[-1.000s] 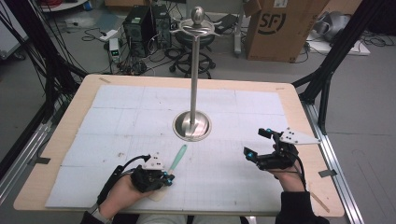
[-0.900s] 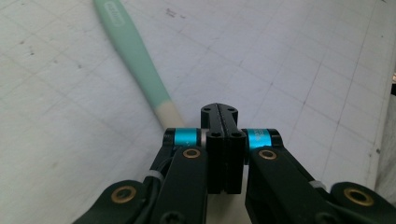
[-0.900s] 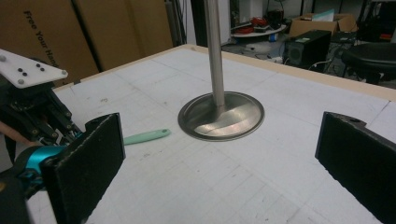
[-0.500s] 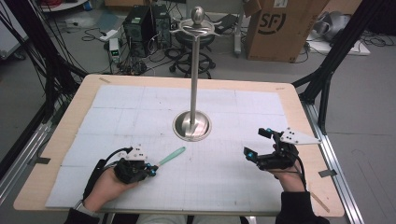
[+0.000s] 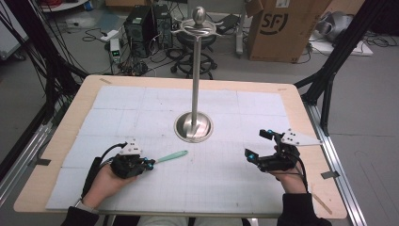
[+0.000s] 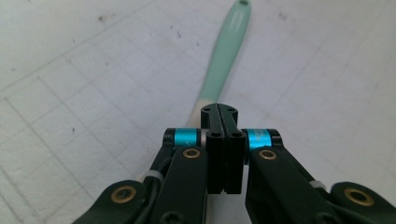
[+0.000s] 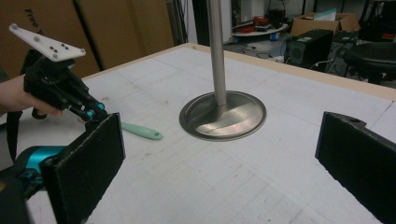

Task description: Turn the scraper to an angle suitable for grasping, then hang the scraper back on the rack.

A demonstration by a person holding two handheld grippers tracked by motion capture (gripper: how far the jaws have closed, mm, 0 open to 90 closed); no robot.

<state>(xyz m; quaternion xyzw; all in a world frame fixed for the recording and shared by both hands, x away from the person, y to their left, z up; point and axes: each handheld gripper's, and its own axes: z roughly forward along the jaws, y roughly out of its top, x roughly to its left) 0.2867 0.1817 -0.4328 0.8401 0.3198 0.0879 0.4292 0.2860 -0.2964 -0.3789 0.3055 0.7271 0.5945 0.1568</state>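
Observation:
A utensil with a mint-green handle (image 5: 171,156) lies low over the white gridded mat, its handle pointing right toward the metal stand. My left gripper (image 5: 149,163) is shut on its near end. In the left gripper view the jaws (image 6: 219,112) are pressed together and the green handle (image 6: 227,56) runs out beyond them. My right gripper (image 5: 258,144) rests at the right of the mat, open, with nothing between its wide-set pads (image 7: 91,158). From the right gripper view I see the left gripper (image 7: 95,115) and the green handle (image 7: 142,131).
A tall metal stand with a round base (image 5: 193,126) and hooks at its top (image 5: 199,29) rises from the middle of the mat. The wooden table edge (image 5: 301,101) frames the mat. Cardboard boxes, computers and cables sit on the floor beyond.
My left hand has shifted left, and the green handle has swung from pointing away to pointing right. The right gripper has stayed still.

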